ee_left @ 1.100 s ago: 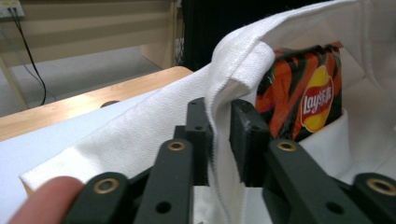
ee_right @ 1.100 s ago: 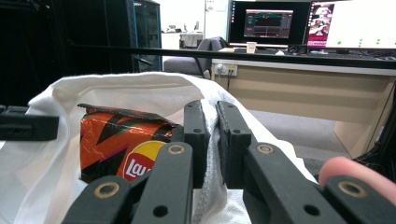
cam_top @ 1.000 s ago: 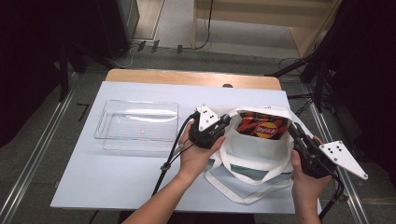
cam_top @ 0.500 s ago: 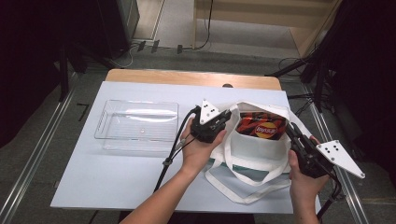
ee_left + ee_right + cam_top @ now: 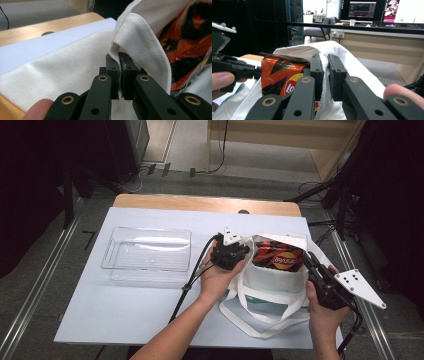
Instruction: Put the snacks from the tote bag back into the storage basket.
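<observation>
Grey floor and dark equipment surround a pale blue desk [image 5: 125, 320] in the high view, with a wooden edge along its far side. A clear plastic tray [image 5: 147, 255] lies left of centre. A white tote bag [image 5: 272, 285] stands at the lower right of centre, mouth upward, its straps looping toward the bottom of the frame. An orange and black chip bag [image 5: 277, 257] sits inside, top showing at the mouth. The left gripper [image 5: 235, 252] meets the bag's left rim, and the right gripper [image 5: 312, 267] meets its right rim; each is held in a hand.

In the left gripper view, wood and blue desk fill the upper left. The left gripper [image 5: 119, 75] has its jaws pressed nearly together on a fold of the tote bag [image 5: 75, 67] rim, white woven cloth curling over them. The chip bag [image 5: 190, 37] shows at the right.

In the right gripper view, monitors and a wooden counter lie behind. The right gripper [image 5: 325, 75] has its jaws narrowly parted with the white tote bag [image 5: 352, 62] edge pinched between them. The chip bag [image 5: 279, 75] stands left of the jaws, and the left gripper [image 5: 258, 72] reaches in from the left edge.
</observation>
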`<state>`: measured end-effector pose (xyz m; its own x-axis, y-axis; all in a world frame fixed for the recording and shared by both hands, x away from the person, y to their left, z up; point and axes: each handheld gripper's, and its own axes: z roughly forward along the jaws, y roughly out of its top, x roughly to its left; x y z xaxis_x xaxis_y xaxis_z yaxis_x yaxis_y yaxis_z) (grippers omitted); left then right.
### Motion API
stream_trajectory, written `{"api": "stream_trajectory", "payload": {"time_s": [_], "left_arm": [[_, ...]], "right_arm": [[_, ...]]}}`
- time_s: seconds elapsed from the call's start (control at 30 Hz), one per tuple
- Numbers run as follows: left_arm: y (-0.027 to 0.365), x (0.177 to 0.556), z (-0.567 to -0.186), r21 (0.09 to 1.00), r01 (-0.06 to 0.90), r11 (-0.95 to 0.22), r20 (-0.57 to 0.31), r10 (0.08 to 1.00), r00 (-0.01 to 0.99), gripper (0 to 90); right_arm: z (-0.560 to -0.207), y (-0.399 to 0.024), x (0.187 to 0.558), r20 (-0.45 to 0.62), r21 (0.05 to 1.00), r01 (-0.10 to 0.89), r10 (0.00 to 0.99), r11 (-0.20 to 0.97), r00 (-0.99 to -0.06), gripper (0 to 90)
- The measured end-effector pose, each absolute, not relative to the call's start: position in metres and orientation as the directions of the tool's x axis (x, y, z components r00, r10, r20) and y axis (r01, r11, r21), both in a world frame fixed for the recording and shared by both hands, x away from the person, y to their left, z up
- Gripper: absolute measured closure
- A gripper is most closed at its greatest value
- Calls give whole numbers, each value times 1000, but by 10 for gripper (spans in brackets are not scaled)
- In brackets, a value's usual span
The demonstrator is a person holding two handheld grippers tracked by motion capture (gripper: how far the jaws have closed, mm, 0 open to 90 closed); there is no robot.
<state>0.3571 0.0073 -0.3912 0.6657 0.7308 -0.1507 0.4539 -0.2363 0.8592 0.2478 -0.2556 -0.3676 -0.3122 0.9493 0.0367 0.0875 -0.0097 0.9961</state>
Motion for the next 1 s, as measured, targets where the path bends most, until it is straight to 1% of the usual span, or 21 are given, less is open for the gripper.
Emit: {"api": "stream_trajectory", "payload": {"time_s": [0.07,0.1,0.17,0.2,0.23,0.27,0.4,0.57,0.6,0.63,0.67,0.7,0.77,0.87,1.0], "left_arm": [[6,355,-392,861,443,-250,-135,728,672,875],[6,353,-392,861,442,-252,-132,728,673,874],[5,351,-393,863,434,-259,-125,722,680,870],[5,350,-394,862,433,-261,-124,720,682,863],[5,349,-395,862,432,-265,-123,718,685,863],[4,348,-397,860,429,-275,-116,715,690,849],[4,346,-402,861,429,-275,-115,715,690,835],[4,346,-405,857,431,-282,-111,715,690,811],[4,345,-405,859,431,-276,-115,716,688,786],[7,343,-405,866,425,-264,-118,717,687,717],[7,343,-405,866,425,-264,-118,717,687,684],[9,342,-404,871,421,-254,-121,719,684,684],[16,336,-402,883,410,-228,-129,722,680,607],[23,331,-397,889,412,-201,-146,727,671,597],[34,320,-383,914,381,-141,-163,731,662,563]], "right_arm": [[-365,-257,249,23,996,90,958,2,-287,817],[-363,-258,251,15,996,86,966,7,-258,776],[-359,-262,252,6,997,80,978,11,-207,747],[-357,-265,253,3,995,94,986,13,-167,749],[-357,-265,253,3,995,94,986,13,-167,749],[-359,-270,257,22,994,111,985,-3,-171,783],[-365,-274,262,55,990,138,983,-30,-177,819],[-371,-277,272,66,983,178,984,-36,-163,834],[-373,-278,273,72,982,185,984,-41,-165,835],[-378,-279,276,88,978,202,981,-52,-175,837],[-378,-279,276,88,978,202,981,-52,-175,837],[-379,-280,277,92,978,202,980,-56,-175,838],[-382,-283,276,115,976,206,976,-75,-186,839],[-384,-285,275,129,975,203,970,-87,-204,840],[-385,-284,274,132,977,193,967,-90,-216,841]]}}
